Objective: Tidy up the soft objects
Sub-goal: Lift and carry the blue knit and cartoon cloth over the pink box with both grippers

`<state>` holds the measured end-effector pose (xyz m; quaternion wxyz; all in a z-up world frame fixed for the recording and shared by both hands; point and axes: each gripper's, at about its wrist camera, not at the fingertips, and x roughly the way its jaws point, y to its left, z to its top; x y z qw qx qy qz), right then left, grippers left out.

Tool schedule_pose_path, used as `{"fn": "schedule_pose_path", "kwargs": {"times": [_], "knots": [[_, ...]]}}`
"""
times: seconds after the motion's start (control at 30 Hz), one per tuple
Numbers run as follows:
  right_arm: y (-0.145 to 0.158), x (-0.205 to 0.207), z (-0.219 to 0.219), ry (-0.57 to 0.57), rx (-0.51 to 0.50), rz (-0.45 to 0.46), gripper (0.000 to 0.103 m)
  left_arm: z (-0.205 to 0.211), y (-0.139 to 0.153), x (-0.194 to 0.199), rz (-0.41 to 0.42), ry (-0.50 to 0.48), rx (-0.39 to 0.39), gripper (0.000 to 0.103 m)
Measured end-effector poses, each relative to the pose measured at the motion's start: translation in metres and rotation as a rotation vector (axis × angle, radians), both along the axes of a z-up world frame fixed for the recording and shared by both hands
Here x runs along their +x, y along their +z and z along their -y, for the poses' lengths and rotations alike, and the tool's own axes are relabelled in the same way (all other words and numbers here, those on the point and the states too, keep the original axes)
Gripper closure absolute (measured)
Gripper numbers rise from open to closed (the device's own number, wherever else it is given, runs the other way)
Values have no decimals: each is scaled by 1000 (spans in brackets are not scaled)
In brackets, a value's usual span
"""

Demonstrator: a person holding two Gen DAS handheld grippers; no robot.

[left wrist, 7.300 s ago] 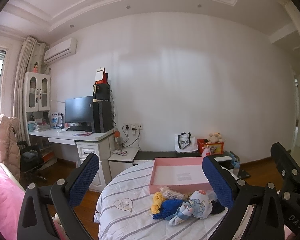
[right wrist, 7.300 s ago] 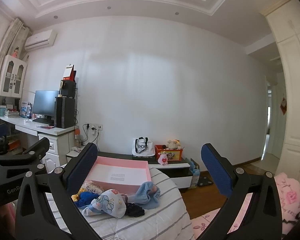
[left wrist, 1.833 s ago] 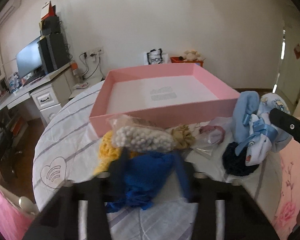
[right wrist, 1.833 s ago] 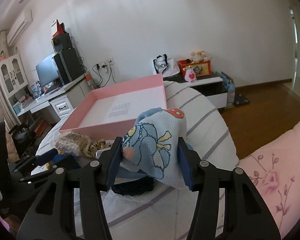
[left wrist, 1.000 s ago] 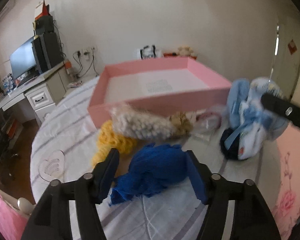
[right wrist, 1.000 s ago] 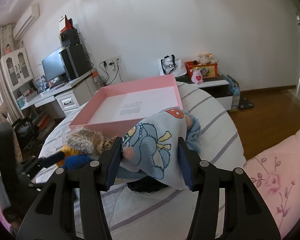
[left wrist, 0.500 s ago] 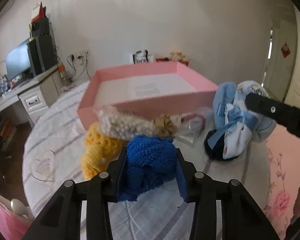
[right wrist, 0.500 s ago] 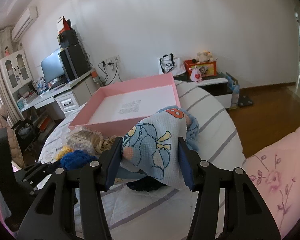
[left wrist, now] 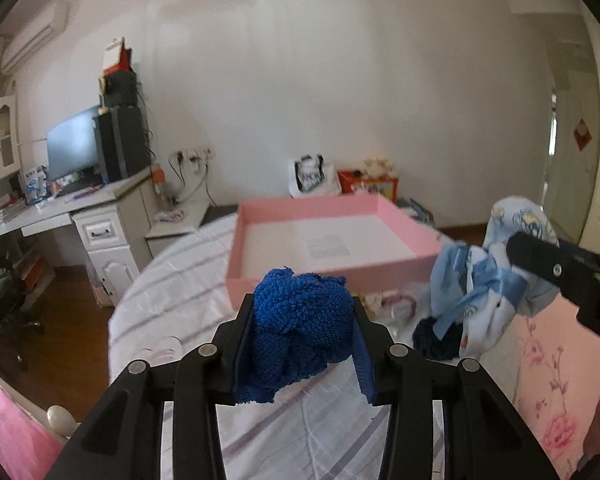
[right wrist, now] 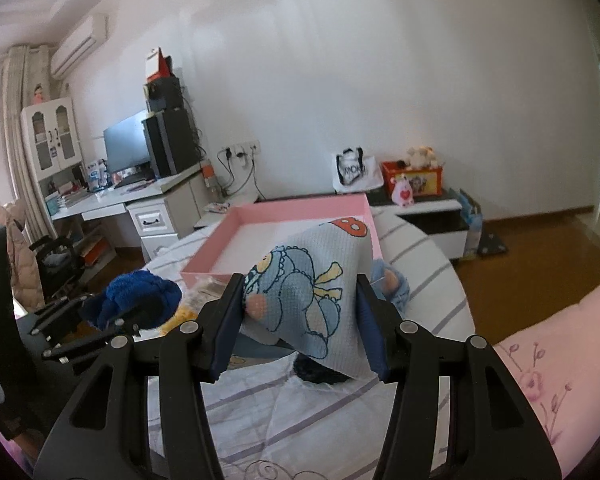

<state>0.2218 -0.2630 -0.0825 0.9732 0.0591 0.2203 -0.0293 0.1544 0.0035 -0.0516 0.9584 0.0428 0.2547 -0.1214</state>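
Left tongs [left wrist: 302, 330], in the left wrist view, are clamped on a blue towel [left wrist: 300, 326], bunched between both blue pads and held above the striped bed [left wrist: 284, 436]; beyond it lies the pink tray [left wrist: 328, 278], its white floor bare; at right the right tongs' black finger [left wrist: 556, 270] presses a pale blue printed cloth [left wrist: 480, 300], a dark item [left wrist: 436, 338] under it on the bed.

Right tongs [right wrist: 300, 312], in the right wrist view, are closed on the cloth [right wrist: 304, 300], a cartoon print facing the camera, raised just before the tray's [right wrist: 296, 206] near right corner; at left the left tongs [right wrist: 112, 312] grip the towel [right wrist: 140, 294] near the tray's near left corner; a yellow item [right wrist: 180, 316] lies below it.
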Motion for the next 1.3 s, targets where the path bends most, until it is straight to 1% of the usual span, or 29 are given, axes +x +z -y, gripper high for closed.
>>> {"fn": "schedule_pose_path", "kwargs": {"times": [0.3,0.47,0.67,0.87,0.97,1.1,1.3], "knots": [[32,-32,-30,25,-61,89,53,-33,34,-49,133,82,-41,63],[48,-44,-36,33,-73,128,53,-53,50,-80,215,136,-63,63],[65,-60,-46,40,-95,186,53,-62,49,-111,278,148,-78,63],[73,-70,-50,42,-113,223,53,-68,36,-127,290,142,-97,63],[74,-71,-52,47,-114,225,53,-72,33,-136,309,143,-100,63],[73,-70,-53,52,-114,221,53,-73,28,-141,324,139,-74,63],[72,-69,-52,59,-107,217,53,-68,20,-146,324,147,-69,63]]}}
